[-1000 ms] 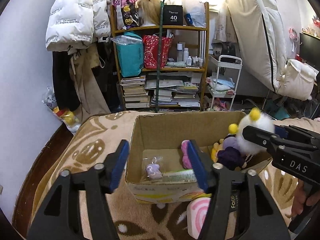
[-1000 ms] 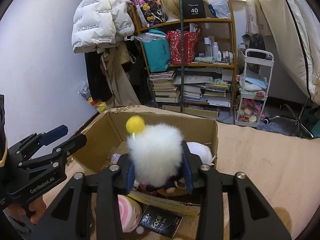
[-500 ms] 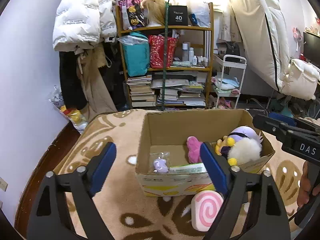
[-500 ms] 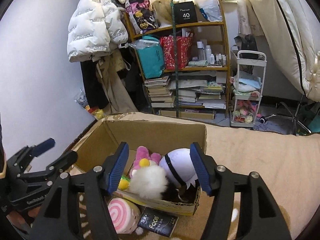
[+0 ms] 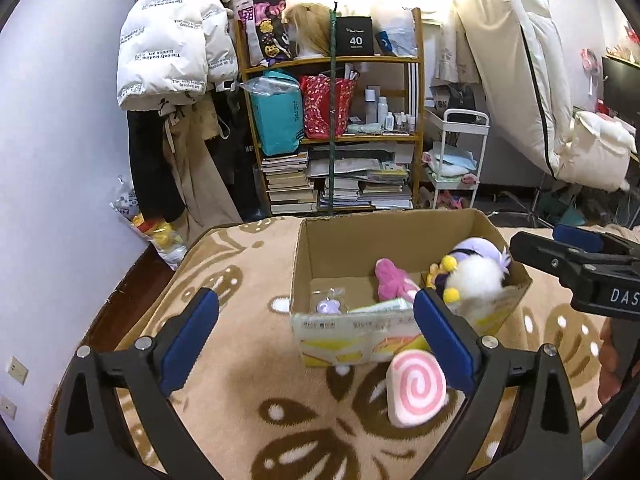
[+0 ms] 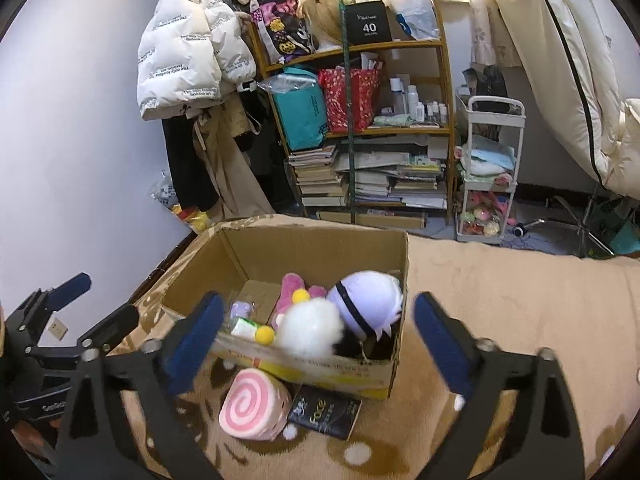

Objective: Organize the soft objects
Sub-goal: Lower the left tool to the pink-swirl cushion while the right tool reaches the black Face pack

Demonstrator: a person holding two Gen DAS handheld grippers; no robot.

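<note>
A cardboard box stands on a beige patterned blanket. Inside lie a white fluffy plush with yellow balls, a lilac-headed plush, a pink plush and a small purple toy in a bag. A pink swirl-roll plush lies on the blanket in front of the box. My left gripper is open and empty before the box. My right gripper is open and empty above the box's near edge.
A black "Face" packet lies beside the swirl roll. Beyond the blanket stand a cluttered wooden bookshelf, a white trolley, hanging coats and a rolled mattress. The left edge of the blanket drops to a dark floor.
My right gripper opened and let the white fluffy plush drop into the box, then drew back. My left gripper also pulled back from the box and opened wider.
</note>
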